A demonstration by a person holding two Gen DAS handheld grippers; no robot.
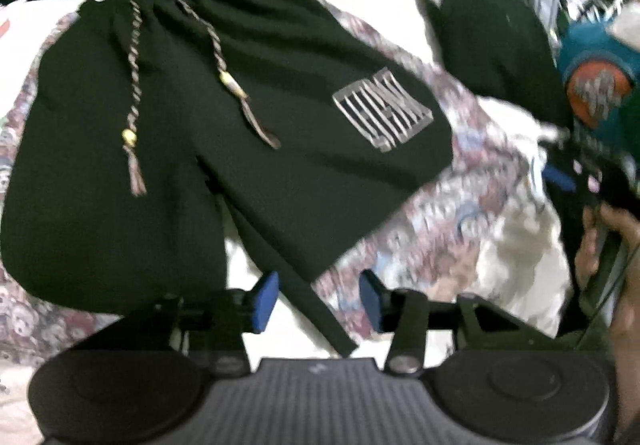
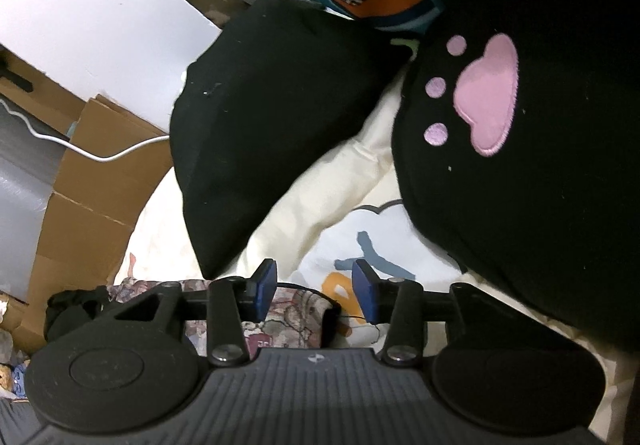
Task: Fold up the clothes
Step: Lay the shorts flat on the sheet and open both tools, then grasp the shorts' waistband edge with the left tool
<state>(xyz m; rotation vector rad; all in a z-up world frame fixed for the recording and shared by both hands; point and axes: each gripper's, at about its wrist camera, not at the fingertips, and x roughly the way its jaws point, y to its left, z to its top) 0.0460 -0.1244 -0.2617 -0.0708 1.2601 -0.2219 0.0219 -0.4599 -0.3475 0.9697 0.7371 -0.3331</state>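
While its jaws stand partly apart, the left gripper (image 1: 318, 301) hangs over black shorts (image 1: 208, 149) spread on the patterned bedspread (image 1: 432, 229), a hem strip between the pads, unpinched. Only the right wrist view shows a paw-print garment (image 2: 520, 149); the right gripper (image 2: 315, 291), half-spread, holds nothing, angled down.

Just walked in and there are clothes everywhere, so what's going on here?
A person with a handheld gripper in each hand is folding laundry on a bed. Black drawstring shorts with a grey striped patch lie spread flat on the floral bedcover. The left gripper is open above the shorts' hem, gripping nothing. The right gripper is open too, near a folded black garment.
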